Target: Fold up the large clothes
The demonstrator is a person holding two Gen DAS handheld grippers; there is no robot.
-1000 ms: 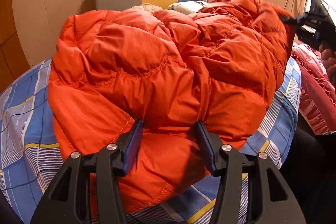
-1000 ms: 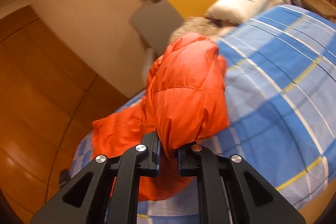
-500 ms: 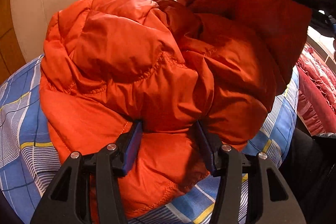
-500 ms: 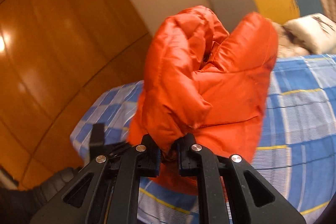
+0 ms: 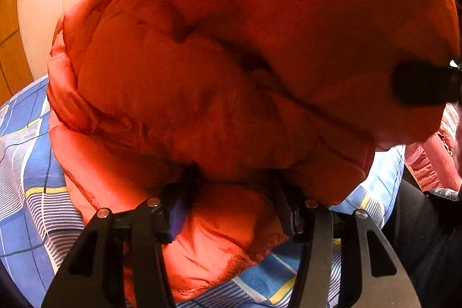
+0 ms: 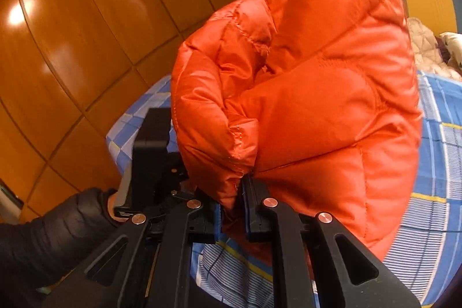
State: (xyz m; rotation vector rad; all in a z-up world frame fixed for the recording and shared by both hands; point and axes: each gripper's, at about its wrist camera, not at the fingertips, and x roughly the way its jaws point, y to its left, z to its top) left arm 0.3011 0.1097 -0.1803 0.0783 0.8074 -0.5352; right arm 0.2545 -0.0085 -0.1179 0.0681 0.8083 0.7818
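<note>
Mid-fold on the orange puffer jacket (image 5: 179, 94), which is bunched up on the bed (image 5: 26, 152) w/ the blue check sheet. My left hand-held gripper (image 5: 234, 184) sits half apart, squeezing a thick wad near the hem, basically an anchor so the bulk can't slide. My right hand-held gripper (image 6: 232, 192) is nearly together, pinching a thin edge and carrying that flap up over the pile (it blocks most of the left cam). Slippery fabric imo, so a tight pinch makes sense.
</note>
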